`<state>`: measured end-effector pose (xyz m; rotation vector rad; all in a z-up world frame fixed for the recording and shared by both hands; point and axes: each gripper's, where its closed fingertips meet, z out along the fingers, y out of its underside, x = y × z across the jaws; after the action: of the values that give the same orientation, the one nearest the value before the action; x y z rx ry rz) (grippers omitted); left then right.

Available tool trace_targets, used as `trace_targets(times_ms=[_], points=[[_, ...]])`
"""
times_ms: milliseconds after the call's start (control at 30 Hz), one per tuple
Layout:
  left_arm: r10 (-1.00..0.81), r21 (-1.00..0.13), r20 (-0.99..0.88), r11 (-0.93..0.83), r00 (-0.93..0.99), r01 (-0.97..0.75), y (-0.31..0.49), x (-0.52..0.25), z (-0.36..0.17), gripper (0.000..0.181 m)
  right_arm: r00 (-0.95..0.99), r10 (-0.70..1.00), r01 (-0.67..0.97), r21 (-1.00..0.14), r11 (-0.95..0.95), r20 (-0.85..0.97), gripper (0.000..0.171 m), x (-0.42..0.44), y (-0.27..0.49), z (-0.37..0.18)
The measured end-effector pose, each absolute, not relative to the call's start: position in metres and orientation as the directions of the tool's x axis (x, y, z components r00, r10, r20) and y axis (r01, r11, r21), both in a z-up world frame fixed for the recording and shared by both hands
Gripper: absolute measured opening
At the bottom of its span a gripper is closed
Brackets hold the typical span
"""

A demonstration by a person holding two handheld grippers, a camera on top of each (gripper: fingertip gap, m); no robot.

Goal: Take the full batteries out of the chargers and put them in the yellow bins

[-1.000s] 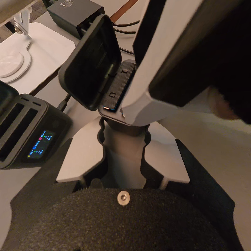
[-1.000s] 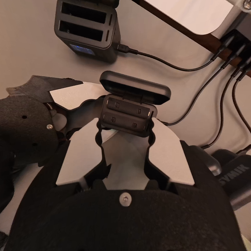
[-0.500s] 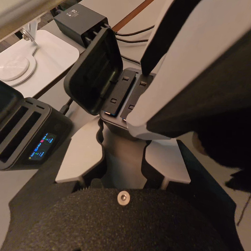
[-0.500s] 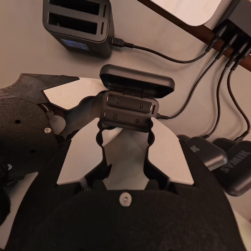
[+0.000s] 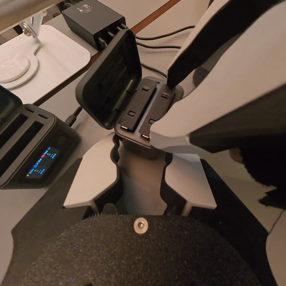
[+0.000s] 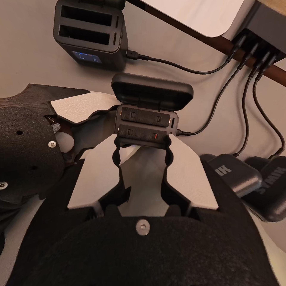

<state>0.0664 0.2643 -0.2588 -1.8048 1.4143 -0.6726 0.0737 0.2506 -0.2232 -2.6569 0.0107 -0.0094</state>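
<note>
I have the right gripper [image 6: 142, 136] with its jaws apart at the two ends of the front battery [image 6: 141, 134] in the open charger [image 6: 174, 123], while the left gripper [image 5: 141, 144], jaws also apart, brackets the charger's near end. I would close squarely on the battery's ends and lift straight up, steadying the charger. No yellow bin is in view.
</note>
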Motion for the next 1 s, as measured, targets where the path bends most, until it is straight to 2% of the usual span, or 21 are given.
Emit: trace_targets(times_ms=[733,833,900,1000], points=[[-0.968,-0.812,-0.024,-0.127,0.249,-0.570,0.264,0.068,-0.260,0.057,0.998,-0.016,-0.046,-0.551,-0.833,-0.059,0.055,0.077,0.253,-0.217],[-0.965,-0.805,-0.012,-0.147,0.263,-0.575,0.267,0.067,-0.261,0.057,0.996,-0.010,-0.066,-0.630,-0.774,-0.092,0.055,0.079,0.260,-0.183],[-0.967,-0.806,-0.022,-0.134,0.255,-0.577,0.265,0.067,-0.261,0.056,0.999,0.024,-0.001,-0.635,-0.773,-0.031,0.056,0.084,0.257,-0.165],[-0.967,-0.806,-0.018,-0.137,0.255,-0.576,0.265,0.067,-0.261,0.057,0.995,0.035,-0.035,-0.675,-0.737,-0.089,0.056,0.084,0.254,-0.140]])
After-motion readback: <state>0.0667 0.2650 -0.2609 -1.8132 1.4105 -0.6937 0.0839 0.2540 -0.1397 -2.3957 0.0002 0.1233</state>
